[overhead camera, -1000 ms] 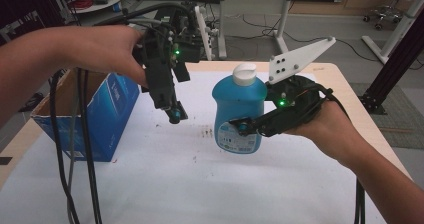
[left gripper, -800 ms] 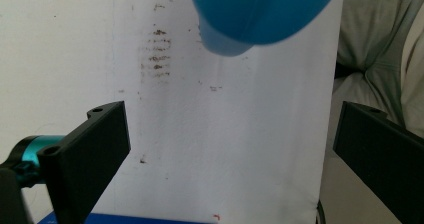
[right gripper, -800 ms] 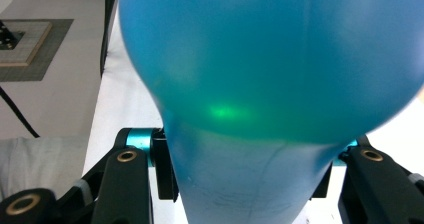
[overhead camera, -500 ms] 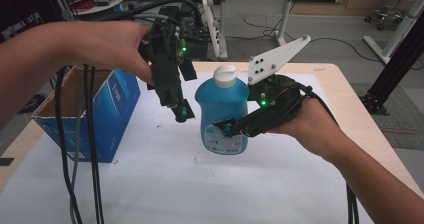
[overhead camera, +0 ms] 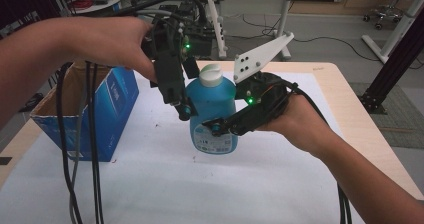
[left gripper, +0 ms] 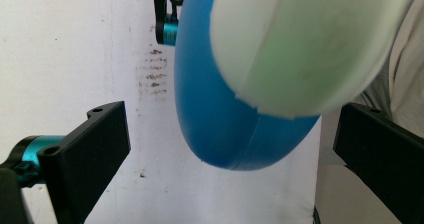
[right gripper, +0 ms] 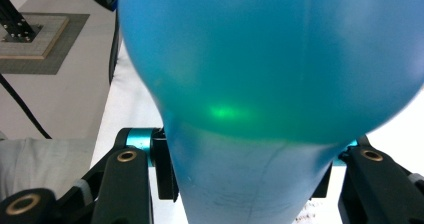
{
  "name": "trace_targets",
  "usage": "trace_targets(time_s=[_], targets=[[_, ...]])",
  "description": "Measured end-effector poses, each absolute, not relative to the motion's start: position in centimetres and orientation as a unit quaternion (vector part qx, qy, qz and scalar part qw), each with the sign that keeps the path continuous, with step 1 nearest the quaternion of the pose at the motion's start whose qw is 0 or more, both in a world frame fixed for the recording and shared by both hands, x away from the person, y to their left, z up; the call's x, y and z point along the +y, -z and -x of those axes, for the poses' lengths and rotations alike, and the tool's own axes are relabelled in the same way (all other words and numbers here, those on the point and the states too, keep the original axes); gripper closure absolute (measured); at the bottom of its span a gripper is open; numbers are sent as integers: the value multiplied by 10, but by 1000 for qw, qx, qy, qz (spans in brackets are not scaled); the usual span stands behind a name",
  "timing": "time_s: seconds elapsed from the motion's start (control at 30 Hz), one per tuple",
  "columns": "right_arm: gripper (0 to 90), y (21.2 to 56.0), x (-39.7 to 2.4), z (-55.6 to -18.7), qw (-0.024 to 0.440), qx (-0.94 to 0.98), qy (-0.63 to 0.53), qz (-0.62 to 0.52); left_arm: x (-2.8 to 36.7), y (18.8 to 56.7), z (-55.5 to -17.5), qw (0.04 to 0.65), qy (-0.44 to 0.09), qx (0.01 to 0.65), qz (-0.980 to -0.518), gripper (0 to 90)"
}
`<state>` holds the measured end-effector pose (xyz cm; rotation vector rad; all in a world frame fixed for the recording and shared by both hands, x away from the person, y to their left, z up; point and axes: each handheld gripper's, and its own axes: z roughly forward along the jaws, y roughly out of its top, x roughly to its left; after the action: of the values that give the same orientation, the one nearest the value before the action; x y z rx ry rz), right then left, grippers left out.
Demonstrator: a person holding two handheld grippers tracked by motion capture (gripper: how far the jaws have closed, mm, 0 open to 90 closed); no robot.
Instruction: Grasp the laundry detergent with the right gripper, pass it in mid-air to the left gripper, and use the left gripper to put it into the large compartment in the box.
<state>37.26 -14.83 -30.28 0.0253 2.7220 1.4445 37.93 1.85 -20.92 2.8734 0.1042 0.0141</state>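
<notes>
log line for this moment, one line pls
right gripper: shut on blue bottle | left gripper: open, fingers either side of white cap | box: left

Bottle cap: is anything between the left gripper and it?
Nothing visible. The left gripper is open above the white cap, its fingers apart on either side. The right gripper holds the blue bottle lower down.

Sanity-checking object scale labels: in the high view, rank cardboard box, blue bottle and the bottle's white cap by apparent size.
1. cardboard box, largest, though arm and cables hide part of it.
2. blue bottle, clearly smaller; the right gripper covers some of its body.
3. white cap, smallest by far.
</notes>
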Motion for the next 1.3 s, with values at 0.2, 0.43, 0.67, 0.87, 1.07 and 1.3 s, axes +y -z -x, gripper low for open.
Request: trace_targets(time_s=[0.2,0.43,0.67,0.87,1.07,1.3], targets=[[462,304,-143,-373,28,883,-468,-6,17,209,-379,134,-5,34,-990,17],[462,303,-137,-373,25,883,-469,-4,14,209,-378,137,-3,28,-990,17],[462,301,-134,-373,21,882,-472,-2,12,210,-379,141,-2,23,-990,17],[462,301,-132,-373,21,882,-470,-3,11,210,-379,137,-4,21,-990,23],[461,302,-132,-373,20,883,-469,-4,10,211,-379,139,-2,12,-990,97],[462,301,-131,-372,21,883,-469,-4,9,212,-380,136,-3,13,-991,104]])
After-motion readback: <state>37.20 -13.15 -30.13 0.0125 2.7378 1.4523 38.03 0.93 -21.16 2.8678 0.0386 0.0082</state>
